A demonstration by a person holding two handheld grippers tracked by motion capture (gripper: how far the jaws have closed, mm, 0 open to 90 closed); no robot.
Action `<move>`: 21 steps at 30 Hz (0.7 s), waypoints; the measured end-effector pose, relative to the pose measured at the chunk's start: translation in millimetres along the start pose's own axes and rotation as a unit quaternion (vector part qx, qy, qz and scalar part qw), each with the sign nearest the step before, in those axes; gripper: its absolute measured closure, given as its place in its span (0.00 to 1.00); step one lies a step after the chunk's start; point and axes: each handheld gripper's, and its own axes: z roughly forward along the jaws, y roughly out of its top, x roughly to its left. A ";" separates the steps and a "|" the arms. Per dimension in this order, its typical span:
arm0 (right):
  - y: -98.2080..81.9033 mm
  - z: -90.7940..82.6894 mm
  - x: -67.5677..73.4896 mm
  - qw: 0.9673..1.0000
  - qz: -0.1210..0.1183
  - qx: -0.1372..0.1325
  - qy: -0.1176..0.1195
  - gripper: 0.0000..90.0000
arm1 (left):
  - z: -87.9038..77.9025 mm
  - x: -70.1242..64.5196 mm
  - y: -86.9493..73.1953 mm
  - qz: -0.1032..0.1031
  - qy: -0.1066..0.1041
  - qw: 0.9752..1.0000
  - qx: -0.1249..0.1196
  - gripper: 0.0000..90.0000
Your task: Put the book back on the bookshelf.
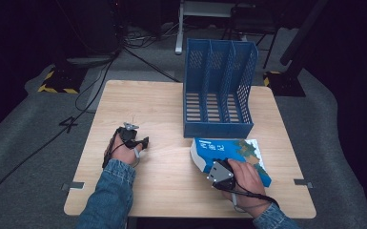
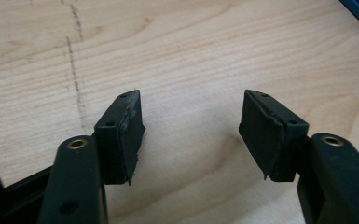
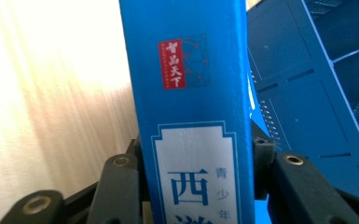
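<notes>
The right gripper (image 1: 208,168) has its fingers (image 3: 261,154) clamped on the spine of the thick blue paperback book with a map-like cover (image 1: 236,151), which lies in the lower right of the high view on the pale wooden surface (image 1: 162,109), just in front of the blue perforated plastic file rack with upright dividers (image 1: 218,86). In the right gripper view the spine rises straight up between the black fingers, the rack's blue wall behind it at the right. The left gripper (image 1: 140,143) sits at the lower left of the high view, well apart from the book; its fingers (image 2: 121,135) stand wide with nothing but bare wood between them.

The step in hand looks like the pick-up of the book, probably to file it in the rack. The next move would call for lifting it clear of the surface, turning it upright, and lining its edge up with one slot between the dividers. The free left gripper could steady the far cover.
</notes>
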 end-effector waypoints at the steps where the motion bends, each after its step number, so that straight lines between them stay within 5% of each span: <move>1: 1.7 -2.3 -0.3 1.000 0.001 0.000 0.004 0.66 | 0.3 1.1 0.2 -0.004 0.002 1.000 -0.002 0.43; 4: 7.4 -10.6 -1.9 1.000 0.005 0.000 0.022 0.67 | 4.5 3.2 0.1 0.002 0.009 1.000 -0.016 0.40; 12: 19.3 -32.9 -11.8 0.996 0.043 -0.020 0.070 0.67 | 9.1 -1.1 3.2 0.033 0.023 0.999 -0.005 0.31; 17: 22.4 -46.8 -24.2 0.991 0.081 -0.046 0.100 0.68 | 10.2 -1.1 4.4 0.036 0.023 0.999 -0.002 0.30; 21: 24.5 -58.2 -36.6 0.983 0.116 -0.069 0.123 0.68 | 10.9 -0.8 4.8 0.036 0.023 0.999 -0.002 0.29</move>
